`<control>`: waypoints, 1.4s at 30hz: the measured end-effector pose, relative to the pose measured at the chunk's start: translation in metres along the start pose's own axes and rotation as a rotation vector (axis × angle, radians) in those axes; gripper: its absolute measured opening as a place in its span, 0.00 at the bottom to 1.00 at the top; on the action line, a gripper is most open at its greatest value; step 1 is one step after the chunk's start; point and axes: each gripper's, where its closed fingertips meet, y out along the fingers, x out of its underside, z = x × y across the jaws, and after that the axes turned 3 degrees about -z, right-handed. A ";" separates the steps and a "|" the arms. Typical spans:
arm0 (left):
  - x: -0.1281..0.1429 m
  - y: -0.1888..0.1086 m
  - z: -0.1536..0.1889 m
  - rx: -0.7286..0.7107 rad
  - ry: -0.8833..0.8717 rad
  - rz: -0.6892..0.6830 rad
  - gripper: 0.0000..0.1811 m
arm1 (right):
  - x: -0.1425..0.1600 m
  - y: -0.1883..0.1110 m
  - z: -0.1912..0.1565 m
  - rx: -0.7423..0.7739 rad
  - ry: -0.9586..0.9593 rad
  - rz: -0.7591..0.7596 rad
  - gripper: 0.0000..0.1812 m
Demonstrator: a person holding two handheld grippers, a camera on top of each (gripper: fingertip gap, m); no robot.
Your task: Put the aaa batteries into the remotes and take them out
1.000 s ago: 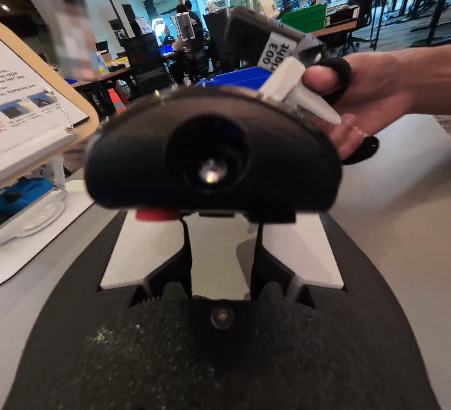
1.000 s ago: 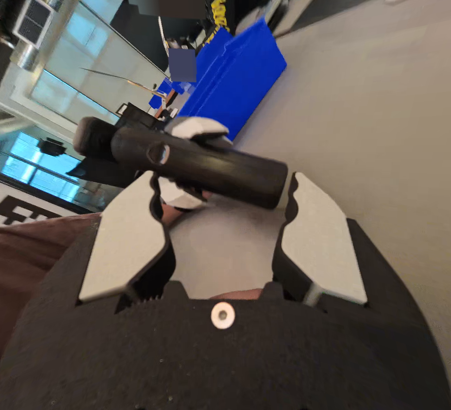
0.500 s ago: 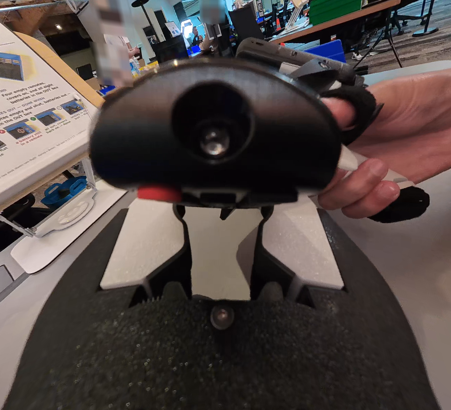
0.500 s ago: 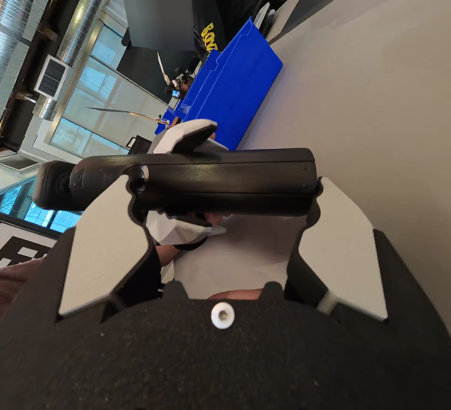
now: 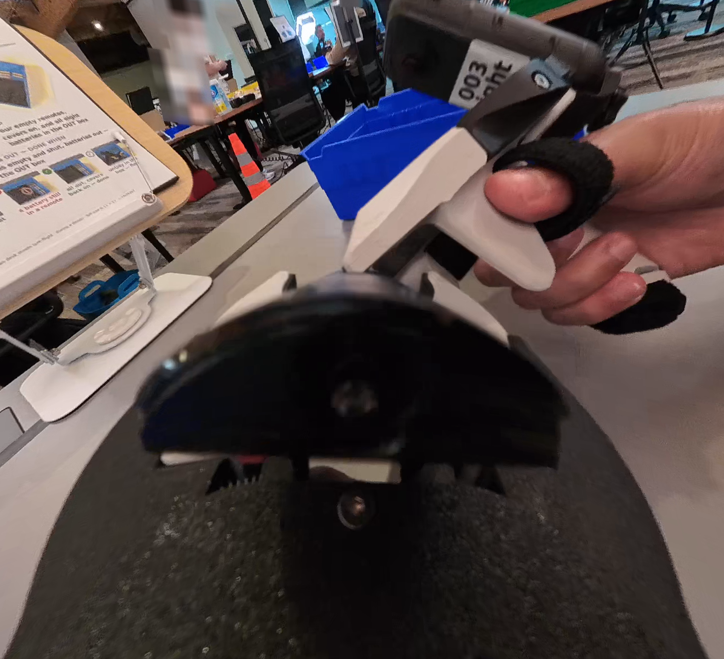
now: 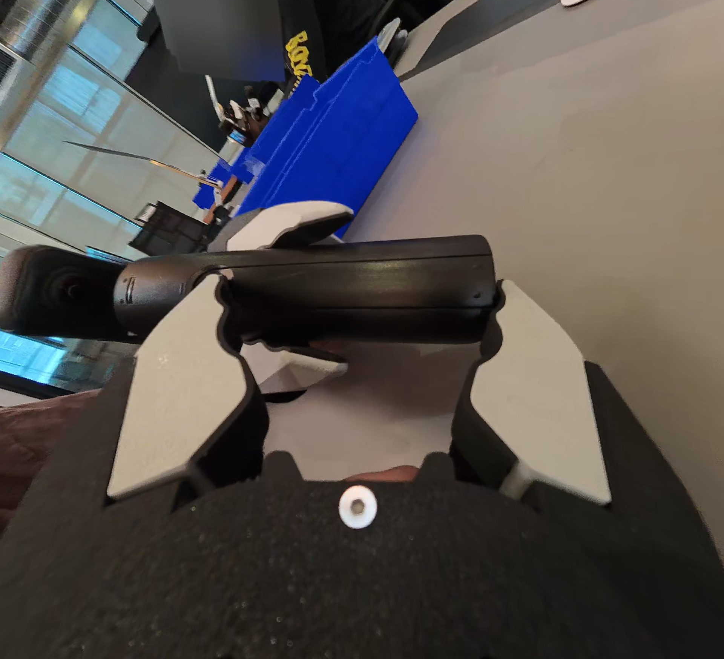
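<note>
A black remote [image 6: 352, 287] is held above the grey table [image 6: 587, 170]. My left gripper [image 6: 309, 291] is shut on it, one white finger above and one below. In the left wrist view the remote's rounded end [image 5: 352, 397] faces the camera, blurred, and hides most of the left gripper [image 5: 313, 460]. My right gripper [image 6: 358, 299] spans the remote lengthwise. One fingertip sits in a notch on the remote's side and the other presses on its far end. The right gripper [image 5: 360, 295] and the hand [image 5: 627, 209] holding it show beyond the remote. No batteries show.
A blue bin [image 5: 372, 154] stands on the table behind the grippers; it also shows in the right wrist view [image 6: 333, 154]. An instruction board [image 5: 58, 170] on a white stand base [image 5: 117, 330] is at the left. A person in black [image 6: 313, 13] sits beyond the table.
The right gripper's fingers went from open around the tilted remote to touching both of its ends. The remote is now level and sits lower in the left wrist view.
</note>
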 end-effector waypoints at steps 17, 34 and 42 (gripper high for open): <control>-0.018 -0.011 -0.023 -0.127 0.034 0.085 0.39 | -0.003 0.002 -0.021 -0.330 0.333 0.075 0.62; 0.005 0.007 -0.006 -0.071 0.025 -0.051 0.34 | 0.010 0.007 -0.030 -0.338 0.269 -0.030 0.40; 0.014 0.009 -0.005 -0.049 -0.041 -0.087 0.34 | 0.012 0.006 -0.028 -0.330 0.231 -0.049 0.34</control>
